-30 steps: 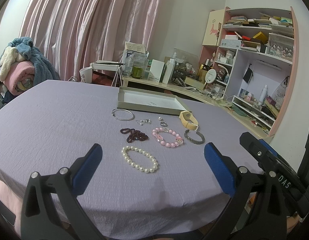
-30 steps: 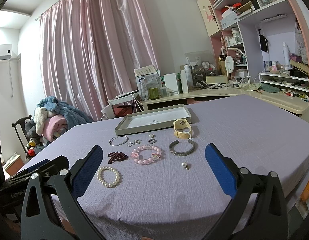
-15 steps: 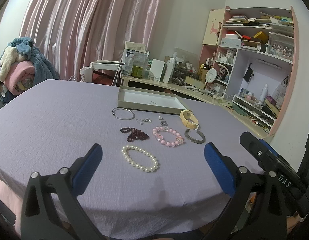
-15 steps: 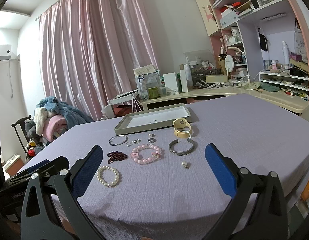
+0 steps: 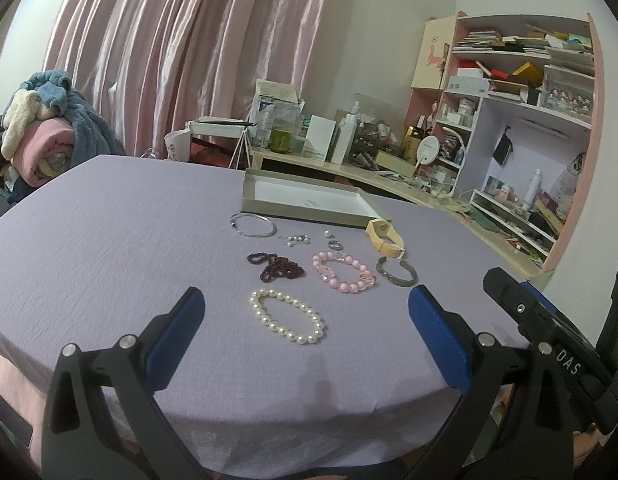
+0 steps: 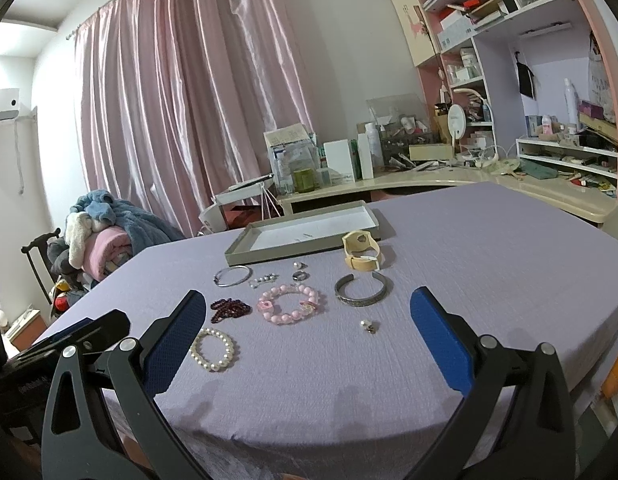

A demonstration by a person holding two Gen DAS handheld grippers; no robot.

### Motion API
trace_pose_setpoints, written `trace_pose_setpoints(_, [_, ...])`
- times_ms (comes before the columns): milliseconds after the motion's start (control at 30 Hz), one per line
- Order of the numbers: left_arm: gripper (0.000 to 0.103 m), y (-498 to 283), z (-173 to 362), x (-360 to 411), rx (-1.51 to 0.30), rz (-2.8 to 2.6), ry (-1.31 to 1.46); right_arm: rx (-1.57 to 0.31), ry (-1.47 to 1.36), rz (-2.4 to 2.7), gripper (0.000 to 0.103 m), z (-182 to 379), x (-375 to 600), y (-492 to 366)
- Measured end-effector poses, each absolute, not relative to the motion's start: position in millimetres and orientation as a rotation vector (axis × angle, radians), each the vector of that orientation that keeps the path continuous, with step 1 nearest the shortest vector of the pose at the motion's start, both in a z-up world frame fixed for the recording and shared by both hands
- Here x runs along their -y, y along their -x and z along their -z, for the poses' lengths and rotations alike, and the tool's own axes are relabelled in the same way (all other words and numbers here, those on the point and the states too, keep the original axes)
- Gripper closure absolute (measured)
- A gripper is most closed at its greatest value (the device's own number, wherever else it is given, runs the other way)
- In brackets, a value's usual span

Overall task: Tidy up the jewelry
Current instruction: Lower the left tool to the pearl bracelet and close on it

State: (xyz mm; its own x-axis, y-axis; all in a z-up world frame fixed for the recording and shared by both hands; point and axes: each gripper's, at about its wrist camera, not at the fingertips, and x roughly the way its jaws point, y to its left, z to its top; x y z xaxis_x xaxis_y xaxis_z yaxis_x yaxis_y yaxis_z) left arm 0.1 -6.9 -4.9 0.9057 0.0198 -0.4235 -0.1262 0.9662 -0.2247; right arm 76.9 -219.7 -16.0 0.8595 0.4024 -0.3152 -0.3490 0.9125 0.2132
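Jewelry lies on a lilac tablecloth: a white pearl bracelet, a pink bead bracelet, dark red beads, a silver bangle, a grey cuff, a cream watch band, small rings and earrings. A shallow grey tray stands behind them. My left gripper is open, hovering just before the pearl bracelet. My right gripper is open, near the pink bracelet and a small charm.
A cluttered desk and pink shelves stand behind and to the right. A chair piled with blankets is at the left. The table's near edge drops off just below the grippers.
Nothing has clearly moved; both grippers stay open and hold almost still over the table's near edge.
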Motion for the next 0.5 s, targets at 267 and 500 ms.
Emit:
trace_pose_setpoints(267, [0.002,-21,22,-10,-0.493,-0.103,0.245,-0.541,-0.138,-0.395,0.004,47,218,-123])
trace_pose_setpoints(500, [0.002,-38,38,-21,-0.557,-0.104,0.269,-0.656,-0.096,-0.372,0.025,63,213,-157])
